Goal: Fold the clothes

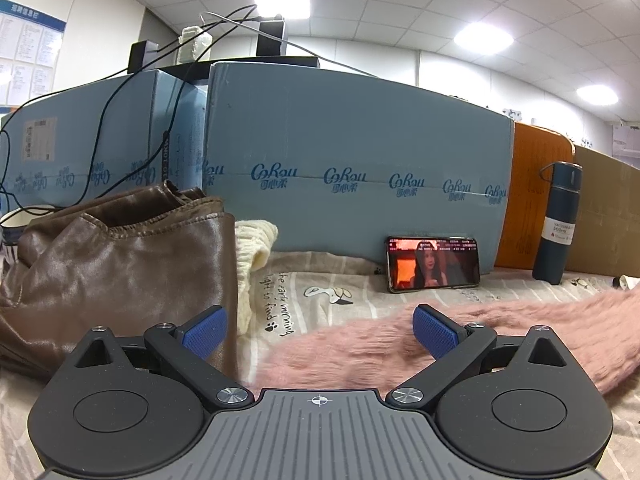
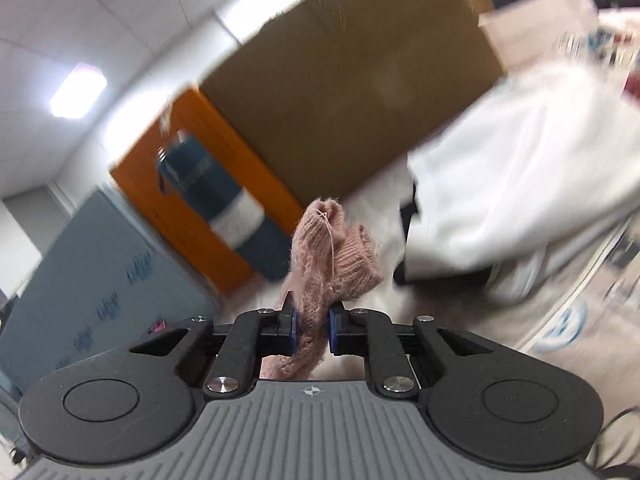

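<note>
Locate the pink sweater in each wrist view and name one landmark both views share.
Left wrist view: the pink sweater lies across the lower right, on the printed sheet, behind the open left gripper.
Right wrist view: low in the centre, its ribbed end clamped in the right gripper.
Shared landmark: the dark blue bottle against the orange panel.

Phone left of flask; both apparently against boxes.

So the surface is a bed sheet with grey stripes, paw prints and cursive text. Lying on it: a pink fuzzy sweater, a brown leather garment, a cream knit, a phone propped sideways, a dark blue flask and a white garment
</note>
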A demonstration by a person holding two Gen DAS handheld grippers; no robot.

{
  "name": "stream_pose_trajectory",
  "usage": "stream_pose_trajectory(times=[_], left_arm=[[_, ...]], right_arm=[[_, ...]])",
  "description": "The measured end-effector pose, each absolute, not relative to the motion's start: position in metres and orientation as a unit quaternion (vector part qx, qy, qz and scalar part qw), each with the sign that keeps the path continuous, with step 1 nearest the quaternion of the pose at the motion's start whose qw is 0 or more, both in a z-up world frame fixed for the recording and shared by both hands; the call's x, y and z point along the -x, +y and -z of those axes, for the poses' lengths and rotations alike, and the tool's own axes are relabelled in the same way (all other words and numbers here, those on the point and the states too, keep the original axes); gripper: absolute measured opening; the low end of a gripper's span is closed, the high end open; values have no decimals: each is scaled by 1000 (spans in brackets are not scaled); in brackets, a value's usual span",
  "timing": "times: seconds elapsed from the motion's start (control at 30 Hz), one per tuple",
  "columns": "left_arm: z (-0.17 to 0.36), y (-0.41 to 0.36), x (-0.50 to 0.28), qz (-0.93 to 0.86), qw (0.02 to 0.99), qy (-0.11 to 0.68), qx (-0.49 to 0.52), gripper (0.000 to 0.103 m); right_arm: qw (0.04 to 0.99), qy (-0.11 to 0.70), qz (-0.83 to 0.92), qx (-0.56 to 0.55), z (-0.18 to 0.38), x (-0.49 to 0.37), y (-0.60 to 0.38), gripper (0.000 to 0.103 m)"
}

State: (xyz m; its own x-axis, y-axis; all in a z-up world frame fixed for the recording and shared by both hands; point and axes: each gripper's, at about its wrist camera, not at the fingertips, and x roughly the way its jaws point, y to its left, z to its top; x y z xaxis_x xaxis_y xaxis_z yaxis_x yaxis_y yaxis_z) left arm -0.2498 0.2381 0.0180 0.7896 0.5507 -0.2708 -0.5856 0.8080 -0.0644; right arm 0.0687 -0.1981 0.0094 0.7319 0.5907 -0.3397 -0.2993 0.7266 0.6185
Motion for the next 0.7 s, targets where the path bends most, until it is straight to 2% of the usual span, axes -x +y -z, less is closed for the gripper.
stream_pose_trajectory(times=[0.1, 0.3, 0.47, 0.7], left_arm=[[-18, 237, 250, -300, 944, 120, 71, 101], [-18, 237, 249, -299, 944, 121, 73, 101], [-18, 237, 250, -294, 945, 119, 75, 101], [-18, 237, 250, -293, 946, 118, 76, 101]], right_arm=[[915, 234, -226, -237, -18, -62, -201, 13], [943, 190, -256, -95, -15, -39, -162, 13], [898, 227, -357, -118, -16, -33, -145, 13], [862, 267, -421, -90, -11, -20, -109, 16]])
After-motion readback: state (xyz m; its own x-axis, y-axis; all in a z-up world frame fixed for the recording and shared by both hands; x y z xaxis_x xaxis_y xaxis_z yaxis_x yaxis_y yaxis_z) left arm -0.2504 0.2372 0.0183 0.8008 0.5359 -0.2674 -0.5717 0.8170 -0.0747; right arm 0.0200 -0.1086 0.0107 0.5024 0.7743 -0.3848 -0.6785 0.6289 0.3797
